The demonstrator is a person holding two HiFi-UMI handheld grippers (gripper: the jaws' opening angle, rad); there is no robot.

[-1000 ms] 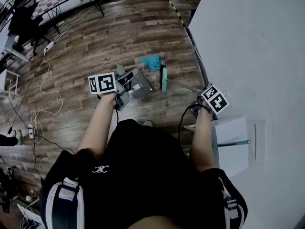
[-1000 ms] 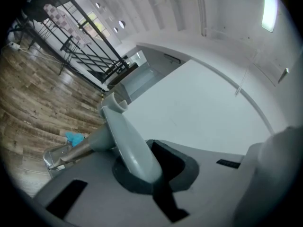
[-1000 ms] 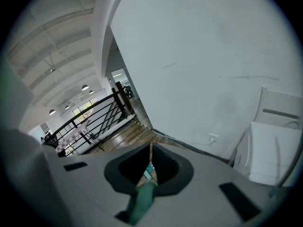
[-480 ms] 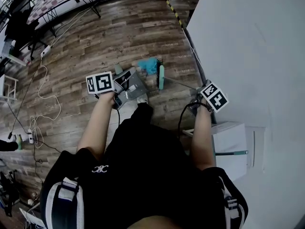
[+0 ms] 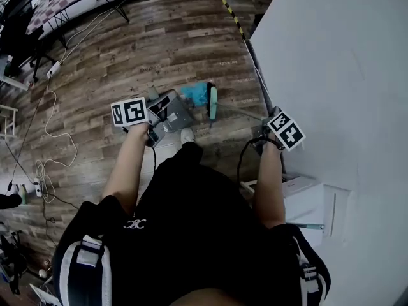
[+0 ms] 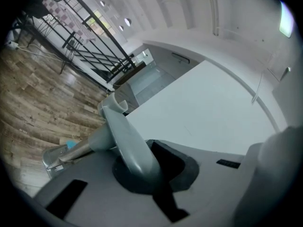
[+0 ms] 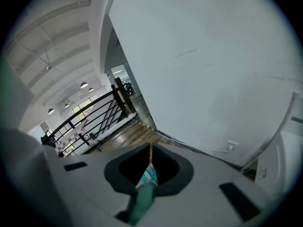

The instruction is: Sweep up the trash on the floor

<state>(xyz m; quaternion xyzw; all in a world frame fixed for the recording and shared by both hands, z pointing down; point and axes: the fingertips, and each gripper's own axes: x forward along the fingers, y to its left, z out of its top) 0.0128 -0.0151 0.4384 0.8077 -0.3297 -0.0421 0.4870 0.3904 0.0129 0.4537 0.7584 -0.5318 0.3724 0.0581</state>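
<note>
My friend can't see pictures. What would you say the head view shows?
Seen from above, a person in black stands on a wooden floor, the left hand-held gripper holding a grey dustpan and the right hand-held gripper a teal broom. The broom head sits beside blue trash near the dustpan.

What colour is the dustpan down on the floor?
Grey. The dustpan shows best in the head view.

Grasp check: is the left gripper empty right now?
No, the left gripper is clamped on the grey dustpan handle, which sits between its jaws.
</note>
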